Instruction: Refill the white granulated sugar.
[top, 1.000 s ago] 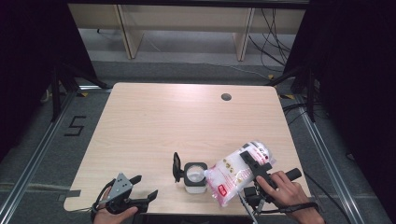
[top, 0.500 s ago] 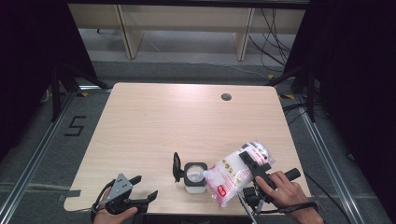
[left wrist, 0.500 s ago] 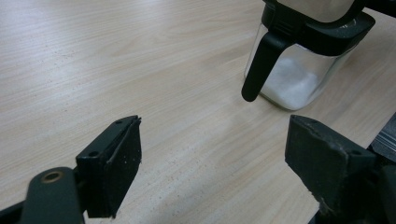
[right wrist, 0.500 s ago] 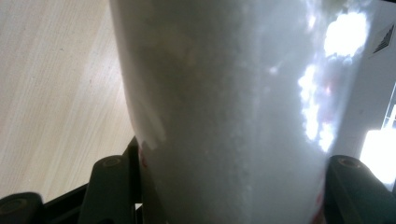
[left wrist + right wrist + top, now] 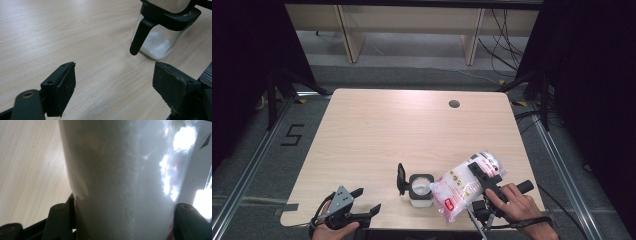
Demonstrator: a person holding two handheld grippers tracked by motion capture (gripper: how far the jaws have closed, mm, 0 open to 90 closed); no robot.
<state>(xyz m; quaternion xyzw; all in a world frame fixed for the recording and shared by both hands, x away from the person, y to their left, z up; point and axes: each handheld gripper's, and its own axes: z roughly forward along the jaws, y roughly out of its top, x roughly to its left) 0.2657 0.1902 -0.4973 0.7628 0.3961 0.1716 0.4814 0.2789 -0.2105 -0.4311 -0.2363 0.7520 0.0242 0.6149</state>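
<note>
Now my right hand-held gripper [image 5: 482,176] clamps the white-filled bag [image 5: 462,187], tilted over the jar [image 5: 420,190] near the tabletop's [image 5: 412,130] front edge; my left hand-held gripper [image 5: 364,202] rests apart, jaws spread, empty.

The left tool [image 5: 113,90] gapes over bare table [image 5: 62,32], glass jar [image 5: 160,37] ahead.

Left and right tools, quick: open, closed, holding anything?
Left tool: open, nothing between its jaws, short of the glass jar.
Right tool: closed on the bag of white granules, tilted toward the jar.
</note>
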